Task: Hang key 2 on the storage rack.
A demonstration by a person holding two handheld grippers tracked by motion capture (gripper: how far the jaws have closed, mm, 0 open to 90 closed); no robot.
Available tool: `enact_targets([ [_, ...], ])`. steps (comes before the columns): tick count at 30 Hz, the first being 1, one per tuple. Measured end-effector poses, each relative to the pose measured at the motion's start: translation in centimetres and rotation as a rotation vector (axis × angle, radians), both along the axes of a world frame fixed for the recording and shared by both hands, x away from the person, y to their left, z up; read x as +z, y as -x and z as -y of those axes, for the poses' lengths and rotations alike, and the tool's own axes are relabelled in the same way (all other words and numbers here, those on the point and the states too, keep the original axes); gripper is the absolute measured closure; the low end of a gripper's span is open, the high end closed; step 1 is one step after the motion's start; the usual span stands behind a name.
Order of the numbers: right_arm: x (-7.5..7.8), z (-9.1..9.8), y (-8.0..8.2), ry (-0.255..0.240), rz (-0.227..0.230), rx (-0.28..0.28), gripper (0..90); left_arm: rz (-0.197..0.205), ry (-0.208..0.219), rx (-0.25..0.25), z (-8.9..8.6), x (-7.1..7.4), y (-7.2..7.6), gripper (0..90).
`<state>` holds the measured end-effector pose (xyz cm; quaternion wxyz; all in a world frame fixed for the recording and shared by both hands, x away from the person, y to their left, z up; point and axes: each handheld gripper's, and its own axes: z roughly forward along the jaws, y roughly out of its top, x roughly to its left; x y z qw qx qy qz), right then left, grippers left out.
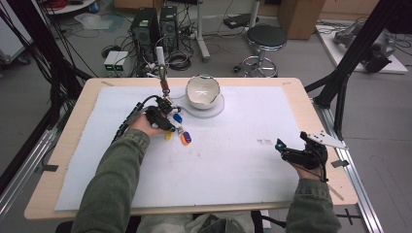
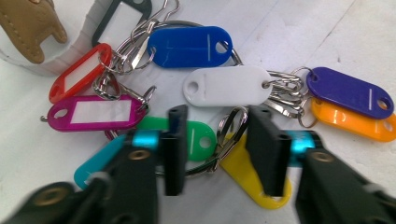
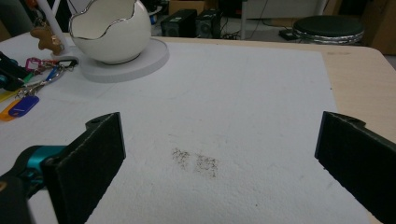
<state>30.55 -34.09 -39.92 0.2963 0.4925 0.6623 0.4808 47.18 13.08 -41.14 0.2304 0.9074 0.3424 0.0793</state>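
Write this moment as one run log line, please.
left gripper: jaws astride key ring with tags, not gripping | right gripper: open, idle over white mat | bowl: untouched

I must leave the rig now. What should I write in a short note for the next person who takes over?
Left gripper: down over the bunch of key tags, fingers either side of a metal ring and the green tag; whether they press yet, I cannot tell.
Right gripper: open, empty, above the white mat.
Things: the bunch lies on the mat beside the egg-shaped bowl on its round base.
Done: left gripper is on the bunch.
Left: likely finish the grip, lift the bunch, perhaps to the bowl.
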Motion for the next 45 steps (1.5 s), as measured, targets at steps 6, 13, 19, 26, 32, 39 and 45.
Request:
enact_targets([
  [6,0.0,0.0,0.0,0.0,-0.001,-0.003,0.7,0.012,-0.003,-0.039,0.2,0.2,0.3,80.8],
  [13,0.0,0.0,0.0,0.002,0.0,-0.002,0.7,0.043,-0.017,-0.057,0.3,0.7,0.8,81.2],
  [19,0.0,0.1,0.1,-0.013,-0.002,-0.006,0.7,0.077,0.015,-0.049,-0.3,1.9,1.3,81.3],
  [26,0.0,0.0,0.1,-0.017,-0.004,-0.004,0.7,0.103,0.037,-0.038,-1.4,3.3,1.7,86.1],
  [32,0.0,0.0,0.1,-0.017,-0.003,-0.002,0.7,0.109,0.037,-0.043,-1.9,4.0,2.0,86.5],
  [39,0.0,0.0,0.1,-0.017,-0.003,-0.001,0.8,0.127,0.045,-0.024,-2.9,5.1,2.5,86.4],
  [45,0.0,0.0,0.1,-0.017,-0.003,-0.001,0.8,0.157,0.069,0.003,-4.2,6.2,2.9,86.4],
])
